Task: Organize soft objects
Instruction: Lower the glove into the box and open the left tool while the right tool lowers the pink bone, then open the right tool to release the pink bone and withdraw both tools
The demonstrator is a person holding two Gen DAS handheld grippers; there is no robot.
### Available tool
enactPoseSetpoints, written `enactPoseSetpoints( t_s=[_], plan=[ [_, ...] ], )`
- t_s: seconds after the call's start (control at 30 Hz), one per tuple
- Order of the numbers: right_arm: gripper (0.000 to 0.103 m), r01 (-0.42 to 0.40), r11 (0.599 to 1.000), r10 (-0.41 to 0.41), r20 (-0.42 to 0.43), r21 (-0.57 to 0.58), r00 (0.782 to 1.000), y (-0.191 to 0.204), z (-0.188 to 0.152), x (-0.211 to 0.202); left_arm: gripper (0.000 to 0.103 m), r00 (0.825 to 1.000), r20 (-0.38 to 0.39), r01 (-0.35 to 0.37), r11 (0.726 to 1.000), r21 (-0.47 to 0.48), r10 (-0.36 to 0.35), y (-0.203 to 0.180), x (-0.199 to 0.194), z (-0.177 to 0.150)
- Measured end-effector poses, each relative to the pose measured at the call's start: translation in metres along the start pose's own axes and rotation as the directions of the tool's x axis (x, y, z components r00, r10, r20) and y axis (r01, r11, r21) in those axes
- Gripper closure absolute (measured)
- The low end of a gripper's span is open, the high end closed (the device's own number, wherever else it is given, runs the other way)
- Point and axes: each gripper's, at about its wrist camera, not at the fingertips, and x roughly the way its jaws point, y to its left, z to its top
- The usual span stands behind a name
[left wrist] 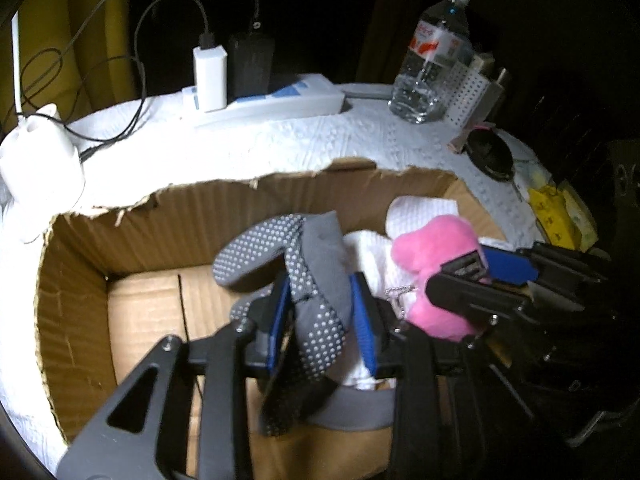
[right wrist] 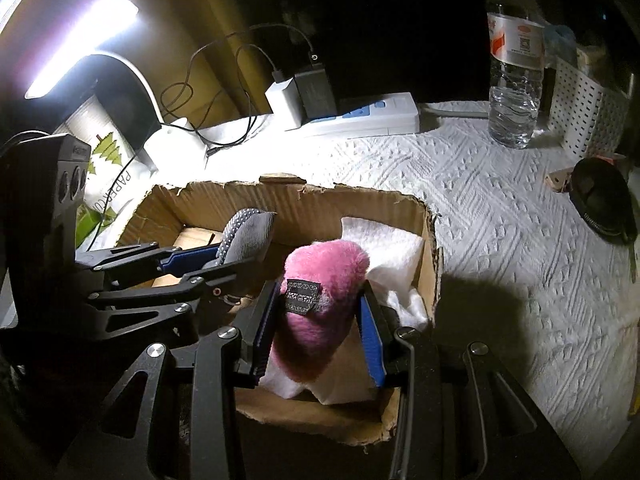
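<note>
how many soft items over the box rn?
3: grey dotted sock in the left claw, pink plush in the right claw, white cloth lying inside the cardboard box. More may be hidden underneath.

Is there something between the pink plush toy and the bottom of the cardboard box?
Yes. White soft cloth lies under and behind the pink plush toy that the right gripper holds inside the cardboard box, covering that side's floor.

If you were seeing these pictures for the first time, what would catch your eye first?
Probably the pink plush toy, clamped in the right gripper over the torn cardboard box. Beside it, the left gripper holds a grey dotted sock above the same box, and a bright lamp glares at the back left.
</note>
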Motion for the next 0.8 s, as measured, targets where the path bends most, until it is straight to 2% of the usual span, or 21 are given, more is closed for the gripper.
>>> enactPoseSetpoints(
  t_s=[0.07, 0.1, 0.13, 0.17, 0.8],
  plan=[
    [0.06, 0.002, 1.0, -0.002, 0.0, 0.0, 1.0, 0.001, 0.0, -0.001, 0.066, 1.0, 0.004, 0.002, 1.0, -0.003, -0.002, 0.0, -0.003, 0.0],
    [0.056, 0.0, 1.0, 0.0, 0.002, 0.002, 1.0, 0.001, 0.0, -0.002, 0.061, 1.0, 0.007, 0.002, 1.0, -0.004, -0.002, -0.001, -0.005, 0.001],
    [0.052, -0.007, 1.0, 0.007, 0.003, 0.005, 1.0, 0.001, 0.0, -0.002, 0.05, 1.0, 0.01, 0.002, 1.0, -0.005, -0.002, -0.001, -0.007, 0.001],
    [0.051, -0.015, 1.0, 0.015, 0.003, 0.009, 1.0, 0.001, 0.0, -0.003, 0.048, 1.0, 0.014, 0.007, 1.0, -0.009, -0.007, 0.0, -0.009, 0.001],
    [0.048, 0.03, 0.999, -0.03, 0.065, -0.01, 0.997, 0.029, -0.012, -0.044, 0.046, 0.995, 0.103, 0.009, 1.0, -0.003, -0.009, 0.0, -0.074, -0.019]
  ],
)
